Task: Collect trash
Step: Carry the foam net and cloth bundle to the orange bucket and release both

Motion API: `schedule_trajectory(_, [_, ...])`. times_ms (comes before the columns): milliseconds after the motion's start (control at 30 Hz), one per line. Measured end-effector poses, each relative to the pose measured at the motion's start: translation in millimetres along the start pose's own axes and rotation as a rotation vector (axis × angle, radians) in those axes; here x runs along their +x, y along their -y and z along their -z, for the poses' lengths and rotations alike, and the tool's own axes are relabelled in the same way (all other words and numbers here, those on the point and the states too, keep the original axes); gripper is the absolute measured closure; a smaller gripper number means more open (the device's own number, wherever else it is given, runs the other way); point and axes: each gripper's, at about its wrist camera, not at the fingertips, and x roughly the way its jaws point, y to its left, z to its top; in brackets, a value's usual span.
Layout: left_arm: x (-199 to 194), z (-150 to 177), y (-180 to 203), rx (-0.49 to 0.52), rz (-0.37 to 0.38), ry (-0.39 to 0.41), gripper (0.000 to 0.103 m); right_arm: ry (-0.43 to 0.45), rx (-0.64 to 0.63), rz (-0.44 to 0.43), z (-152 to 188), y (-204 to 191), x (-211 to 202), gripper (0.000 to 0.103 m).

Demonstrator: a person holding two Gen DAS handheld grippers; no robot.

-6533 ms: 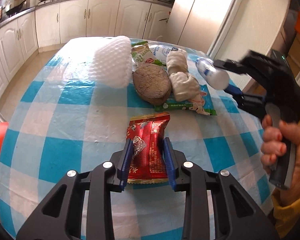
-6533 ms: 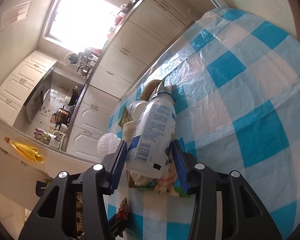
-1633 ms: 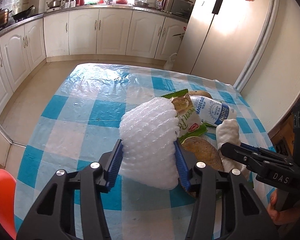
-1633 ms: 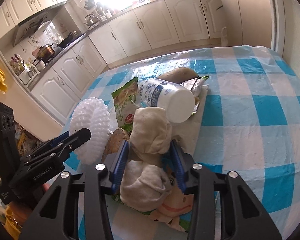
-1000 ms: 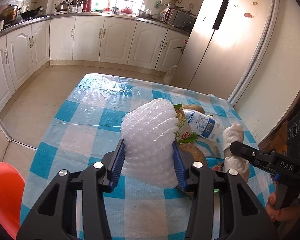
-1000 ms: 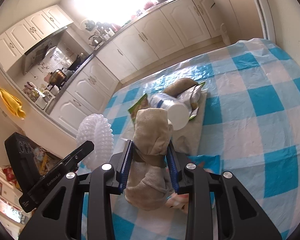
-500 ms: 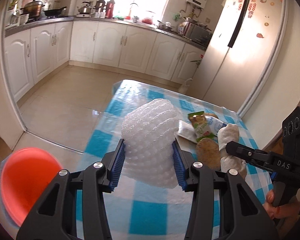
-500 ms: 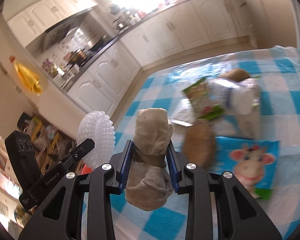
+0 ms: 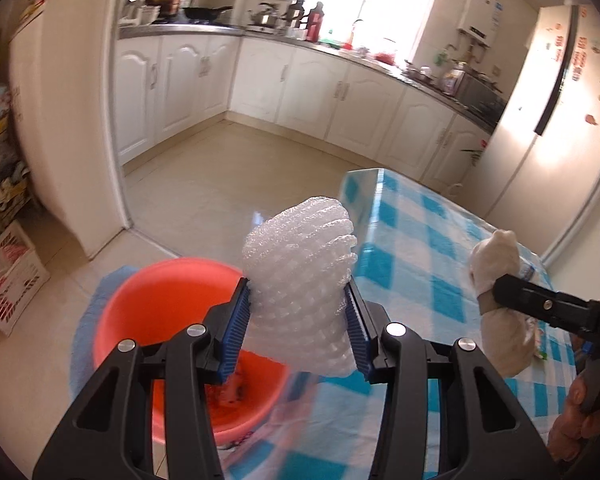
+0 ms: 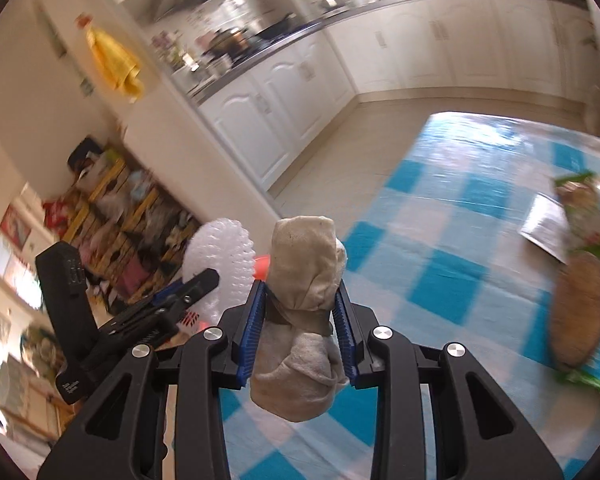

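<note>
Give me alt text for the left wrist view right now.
The left gripper clamps a white foam net sleeve over the rim of an orange bucket on the floor beside the blue-checked table. At right, the right gripper holds a knotted beige cloth bundle; white kitchen cabinets stand behind.

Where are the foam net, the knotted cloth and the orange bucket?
foam net (image 9: 300,280): left wrist view, its middle.
knotted cloth (image 10: 304,264): right wrist view, upper lump.
orange bucket (image 9: 156,300): left wrist view, inner wall.
</note>
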Motion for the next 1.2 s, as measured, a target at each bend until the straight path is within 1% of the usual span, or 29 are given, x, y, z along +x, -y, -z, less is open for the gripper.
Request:
schedule_trajectory(67, [1.0, 2.7, -16.4, -0.023, -0.041, -0.009, 0.056, -0.022, -0.03, -0.013, -2.1, -15.2, 14.5, 0.068])
schedule_trajectory(200, [3.9, 5.8, -43.6, -0.067, -0.085, -0.032, 0.056, -0.057, -0.085, -0.028, -8.1, -42.2, 42.0, 0.068])
schedule_trajectory(333, [12.1, 10.9, -60.3, -0.095, -0.11, -0.072, 0.056, -0.088, -0.147, -0.024, -9.8, -67.5, 71.3, 0.067])
schedule_trajectory(500, [24.5, 19.0, -79.6, -0.129, -0.121, -0.121, 0.053, -0.124, -0.187, -0.009, -7.2, -85.4, 103.5, 0.066])
schedule_trajectory(567, [30.9, 21.6, -83.5, -0.148, -0.124, -0.142, 0.053, -0.146, -0.183, -0.012, -6.4, -88.5, 117.2, 0.065])
schedule_trajectory(600, [32.1, 25.2, -85.0, -0.151, -0.129, -0.15, 0.05, -0.154, -0.175, -0.014, -5.8, -89.3, 122.6, 0.062])
schedule_trajectory(633, [34.9, 26.4, -87.4, -0.154, -0.137, -0.162, 0.047, -0.156, -0.173, -0.017, -6.0, -90.0, 125.3, 0.054])
schedule_trajectory(667, [36.5, 28.4, -88.9, -0.157, -0.137, -0.169, 0.046, -0.152, -0.173, -0.011, -5.7, -90.4, 127.0, 0.048])
schedule_trajectory(700, [37.7, 29.6, -90.4, -0.158, -0.137, -0.176, 0.044, -0.146, -0.17, -0.008, -5.5, -90.3, 126.5, 0.041])
schedule_trajectory(733, [38.3, 31.2, -91.6, -0.158, -0.142, -0.18, 0.039, -0.136, -0.163, -0.015, -5.4, -89.6, 124.1, 0.04])
schedule_trajectory(767, [38.5, 32.0, -93.0, -0.159, -0.158, -0.183, 0.028, -0.127, -0.16, -0.016, -5.3, -88.8, 121.4, 0.04])
schedule_trajectory(800, [37.6, 32.9, -93.2, -0.158, -0.166, -0.179, 0.026, -0.113, -0.154, -0.008, -5.5, -87.4, 116.0, 0.039])
schedule_trajectory(867, [34.5, 33.0, -93.1, -0.151, -0.172, -0.174, 0.025, -0.088, -0.141, -0.004, -4.5, -82.5, 102.2, 0.036])
schedule_trajectory(900, [30.7, 32.5, -92.7, -0.152, -0.173, -0.164, 0.025, -0.073, -0.132, -0.003, -3.7, -79.0, 93.8, 0.033])
schedule_trajectory(933, [25.2, 32.0, -91.9, -0.153, -0.171, -0.144, 0.024, -0.06, -0.127, 0.0, -2.7, -76.0, 87.0, 0.029])
schedule_trajectory(1000, [15.0, 31.7, -88.9, -0.144, -0.169, -0.105, 0.024, -0.016, -0.106, 0.027, 1.5, -63.2, 61.9, 0.025])
schedule_trajectory(1033, [8.6, 31.9, -85.7, -0.131, -0.173, -0.087, 0.02, -0.004, -0.095, 0.035, 3.8, -56.5, 52.2, 0.024])
schedule_trajectory(1133, [-11.7, 34.1, -74.5, -0.096, -0.136, -0.02, 0.017, 0.047, -0.043, 0.075, 13.1, -34.4, 16.9, 0.022])
schedule_trajectory(1200, [-22.3, 35.9, -66.8, -0.095, -0.108, 0.008, 0.015, 0.081, -0.008, 0.111, 23.1, -16.5, -8.7, 0.022])
